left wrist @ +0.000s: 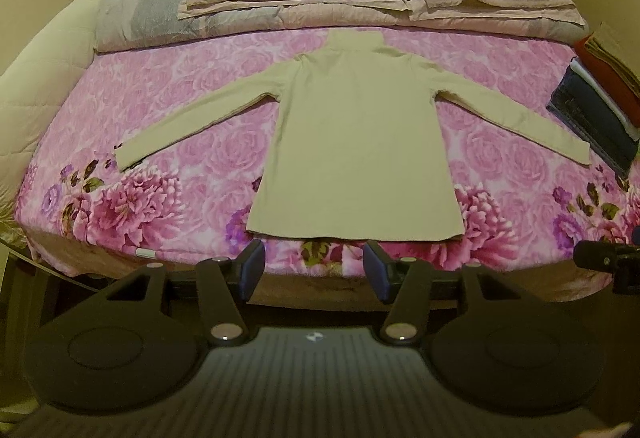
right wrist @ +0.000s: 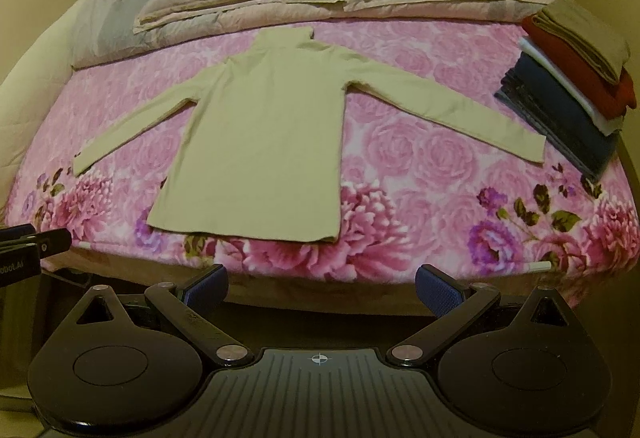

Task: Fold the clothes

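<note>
On flowered bed (left wrist: pixel 192 126), pale shirt (left wrist: pixel 356 142) flat with sleeves spread, left claw (left wrist: pixel 314 264) and right claw (right wrist: pixel 322 288) wide open, empty; best pinching sleeve cuffs first, folding inward.

**Soft matt cloth on the bed, hard plastic at the grippers**

The pale cream long-sleeved turtleneck top (left wrist: pixel 356 142) is smooth, matt knit cloth. The pink rose-printed bed sheet (left wrist: pixel 192 94) under it looks soft and faintly plush. The folded dusty-pink quilt (left wrist: pixel 280 4) has a slight sheen. The black left gripper (left wrist: pixel 314 270) and black right gripper (right wrist: pixel 322 292) are matt plastic with shiny metal pivot pins and blue textured pads (right wrist: pixel 438 294).
</note>
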The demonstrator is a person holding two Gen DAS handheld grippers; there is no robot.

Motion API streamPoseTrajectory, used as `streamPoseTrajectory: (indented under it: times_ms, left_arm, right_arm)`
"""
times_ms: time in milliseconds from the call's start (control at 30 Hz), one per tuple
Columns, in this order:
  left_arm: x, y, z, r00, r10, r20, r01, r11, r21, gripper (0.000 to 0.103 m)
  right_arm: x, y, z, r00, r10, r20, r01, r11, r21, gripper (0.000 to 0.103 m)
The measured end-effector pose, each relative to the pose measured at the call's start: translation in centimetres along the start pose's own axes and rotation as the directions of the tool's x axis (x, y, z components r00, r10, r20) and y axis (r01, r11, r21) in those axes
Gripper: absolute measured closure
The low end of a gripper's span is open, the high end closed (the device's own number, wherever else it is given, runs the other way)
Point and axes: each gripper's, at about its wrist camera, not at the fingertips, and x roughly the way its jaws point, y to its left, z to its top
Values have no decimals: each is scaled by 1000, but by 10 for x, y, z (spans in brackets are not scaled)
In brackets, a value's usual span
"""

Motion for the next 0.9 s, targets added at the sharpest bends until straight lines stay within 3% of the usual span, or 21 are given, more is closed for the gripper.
streamPoseTrajectory:
  times_ms: [900]
  left_arm:
    - [13, 0, 17, 1000, -7, 8, 7, 1000, -24, 51]
  right_arm:
    - [2, -11, 24, 999, -7, 39, 7, 1000, -11, 1]
